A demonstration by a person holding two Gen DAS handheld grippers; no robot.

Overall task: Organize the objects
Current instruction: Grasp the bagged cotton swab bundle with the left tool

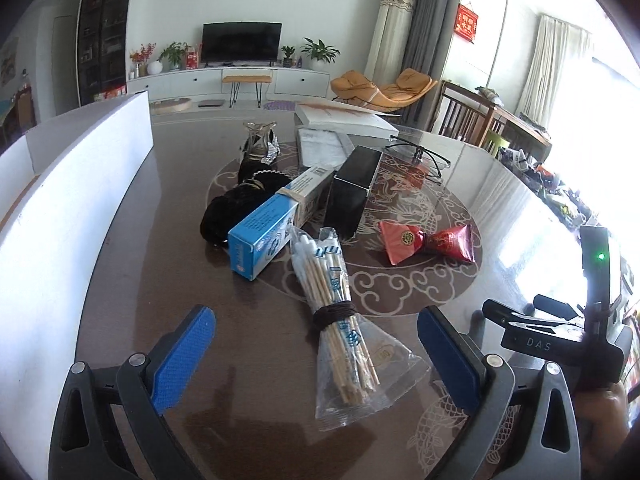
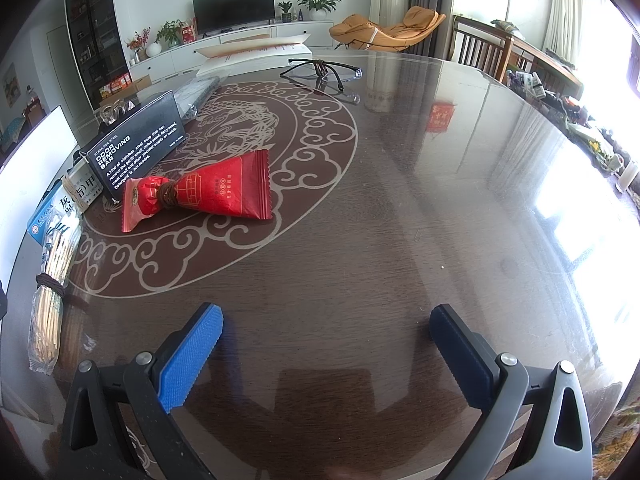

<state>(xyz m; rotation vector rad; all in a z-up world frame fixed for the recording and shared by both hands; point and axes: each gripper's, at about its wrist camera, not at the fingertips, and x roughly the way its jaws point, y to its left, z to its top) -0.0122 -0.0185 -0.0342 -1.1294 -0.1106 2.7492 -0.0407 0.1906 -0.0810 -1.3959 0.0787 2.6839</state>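
While both hand-held tools hover over a glossy brown tabletop (image 2: 400, 208) printed with a pale cloud-and-fish medallion, the left gripper (image 1: 316, 364) stands with its blue pads wide apart and holds nothing; a clear bag of cotton swabs (image 1: 340, 320), cinched with a brown hair tie, lies between its fingers at the near edge. The right gripper (image 2: 326, 354) is equally wide open and empty above bare tabletop near that same edge. Just beyond the swabs, a blue-and-white carton (image 1: 276, 224) with Chinese lettering leans against a black box (image 2: 136, 144) whose side reads "STAINLESS STEEL ODOR REMOVING BAR." A red snack packet (image 2: 200, 194), also bound by a brown tie, rests on the medallion's rim beside the box. Black hair accessories (image 1: 240, 200) sit behind the carton, toward the left edge. Eyeglasses (image 2: 326, 70), a brown tie wrapped round the bridge, lie toward the far edge, near a flat white box (image 1: 340, 118). A white panel (image 1: 72, 208) stands along the left edge. The right tool's handle, marked "DAS," shows a green light.
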